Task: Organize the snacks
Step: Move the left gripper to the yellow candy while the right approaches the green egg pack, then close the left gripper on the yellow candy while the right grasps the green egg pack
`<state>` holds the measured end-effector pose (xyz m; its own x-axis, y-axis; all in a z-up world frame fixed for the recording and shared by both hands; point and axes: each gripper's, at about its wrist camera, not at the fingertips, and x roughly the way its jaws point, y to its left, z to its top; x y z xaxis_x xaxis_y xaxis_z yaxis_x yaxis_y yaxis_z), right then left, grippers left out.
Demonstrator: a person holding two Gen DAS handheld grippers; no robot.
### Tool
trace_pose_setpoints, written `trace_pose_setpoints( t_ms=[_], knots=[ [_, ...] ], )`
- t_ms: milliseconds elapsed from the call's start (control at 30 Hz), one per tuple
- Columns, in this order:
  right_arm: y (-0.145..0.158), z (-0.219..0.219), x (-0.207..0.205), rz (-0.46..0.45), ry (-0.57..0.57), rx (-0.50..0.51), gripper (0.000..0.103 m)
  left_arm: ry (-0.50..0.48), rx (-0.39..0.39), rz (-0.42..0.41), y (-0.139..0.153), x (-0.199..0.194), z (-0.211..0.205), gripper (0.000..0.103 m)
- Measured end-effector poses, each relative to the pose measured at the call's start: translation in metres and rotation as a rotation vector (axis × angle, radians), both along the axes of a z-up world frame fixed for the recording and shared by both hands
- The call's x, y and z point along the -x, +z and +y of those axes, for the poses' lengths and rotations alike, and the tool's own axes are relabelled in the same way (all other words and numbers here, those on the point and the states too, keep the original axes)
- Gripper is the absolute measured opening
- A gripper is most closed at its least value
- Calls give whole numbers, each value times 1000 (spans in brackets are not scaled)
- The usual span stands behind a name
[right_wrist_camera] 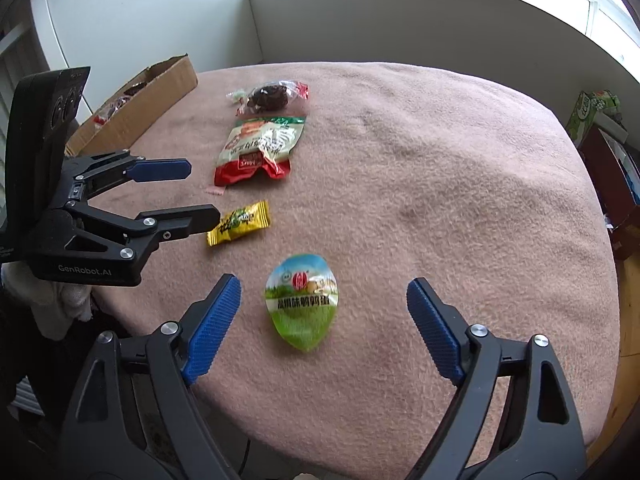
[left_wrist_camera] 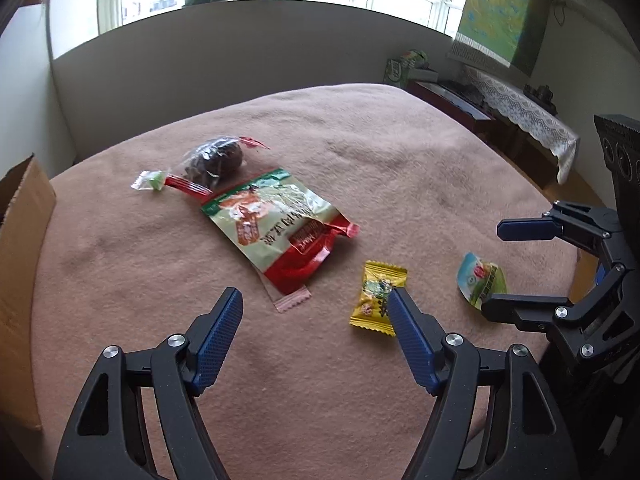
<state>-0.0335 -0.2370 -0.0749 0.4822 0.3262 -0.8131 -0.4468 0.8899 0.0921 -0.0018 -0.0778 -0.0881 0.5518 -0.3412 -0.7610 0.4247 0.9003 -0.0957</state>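
Several snacks lie on a pink blanket (left_wrist_camera: 400,160). A red and green pouch (left_wrist_camera: 280,224) lies in the middle, a clear bag of dark snacks (left_wrist_camera: 216,158) beyond it, with a small green candy (left_wrist_camera: 150,180) to its left. A yellow candy (left_wrist_camera: 378,298) lies by my left gripper's right fingertip. My left gripper (left_wrist_camera: 316,304) is open and empty; it also shows in the right wrist view (right_wrist_camera: 202,192). A green egg-shaped pack (right_wrist_camera: 302,300) lies between the fingers of my open right gripper (right_wrist_camera: 324,292), which also shows in the left wrist view (left_wrist_camera: 492,266).
A cardboard box (right_wrist_camera: 140,100) with some snacks inside stands at the blanket's far left edge; it also shows in the left wrist view (left_wrist_camera: 20,260). A low grey wall (left_wrist_camera: 240,48) runs behind the blanket. A side table with lace cloth (left_wrist_camera: 520,108) stands at right.
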Motion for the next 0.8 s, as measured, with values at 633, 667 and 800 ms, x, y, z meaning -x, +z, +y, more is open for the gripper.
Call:
trace_pose_setpoints(
  t_ms=[633,667,800],
  knots=[
    [-13,9,-2,26,12,42,58,-70,-39,25,-5,0,-31,36],
    [-13,10,-2,24,12,45,58,-70,-43,23,-5,1,-32,34],
    [-14,14,-2,13,12,68,49,-67,-49,15,-5,2,-33,23]
  ],
)
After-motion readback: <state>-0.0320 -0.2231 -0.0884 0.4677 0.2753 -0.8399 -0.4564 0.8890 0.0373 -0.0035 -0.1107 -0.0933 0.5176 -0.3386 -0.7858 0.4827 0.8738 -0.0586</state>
